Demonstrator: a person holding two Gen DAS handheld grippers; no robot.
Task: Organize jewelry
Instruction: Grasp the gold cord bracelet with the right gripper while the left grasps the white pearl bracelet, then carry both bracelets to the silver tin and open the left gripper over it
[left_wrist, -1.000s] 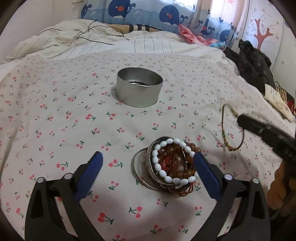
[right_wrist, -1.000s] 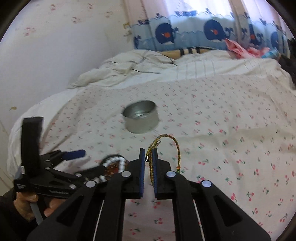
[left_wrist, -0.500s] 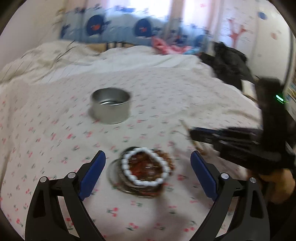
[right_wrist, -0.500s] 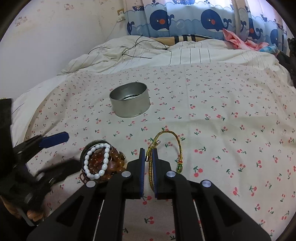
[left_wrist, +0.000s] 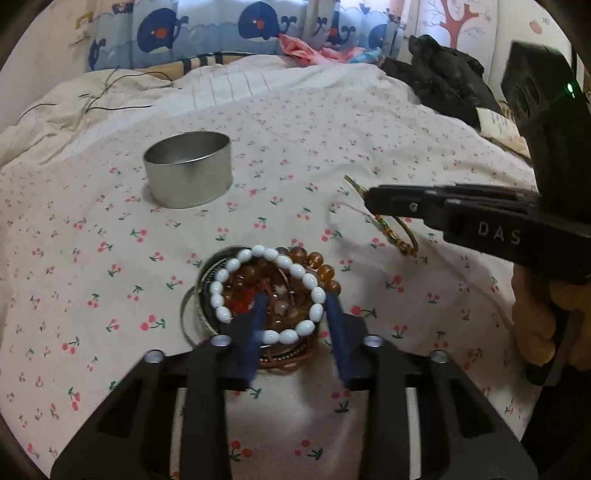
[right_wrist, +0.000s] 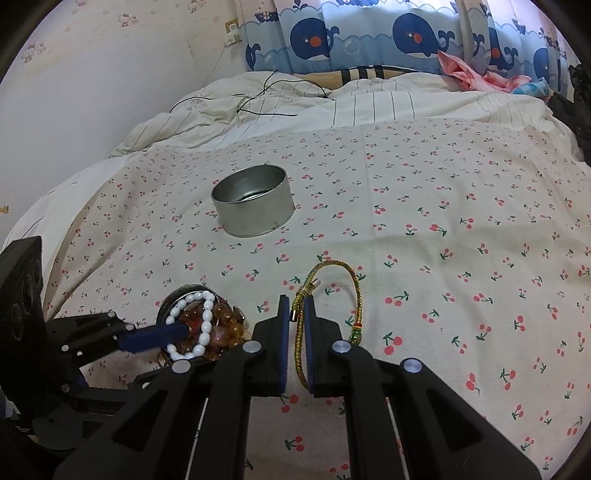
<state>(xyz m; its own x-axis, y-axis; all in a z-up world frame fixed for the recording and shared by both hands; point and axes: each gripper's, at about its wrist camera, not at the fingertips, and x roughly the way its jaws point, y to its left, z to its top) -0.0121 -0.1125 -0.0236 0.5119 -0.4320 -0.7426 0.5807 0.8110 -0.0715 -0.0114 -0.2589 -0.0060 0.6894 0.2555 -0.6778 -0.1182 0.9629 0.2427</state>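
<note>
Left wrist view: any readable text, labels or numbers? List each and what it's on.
"DAS": white letters on the black body of the right gripper; the word may run on past what shows.
Paper slip at the right edge of the bed: dark print, too small to read.
Nothing readable on the round metal tin or elsewhere.

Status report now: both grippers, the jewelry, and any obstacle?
Left gripper just closing around white bead bracelet on pile. Right gripper shut on braided cord bracelet. Tin open, path clear.
</note>
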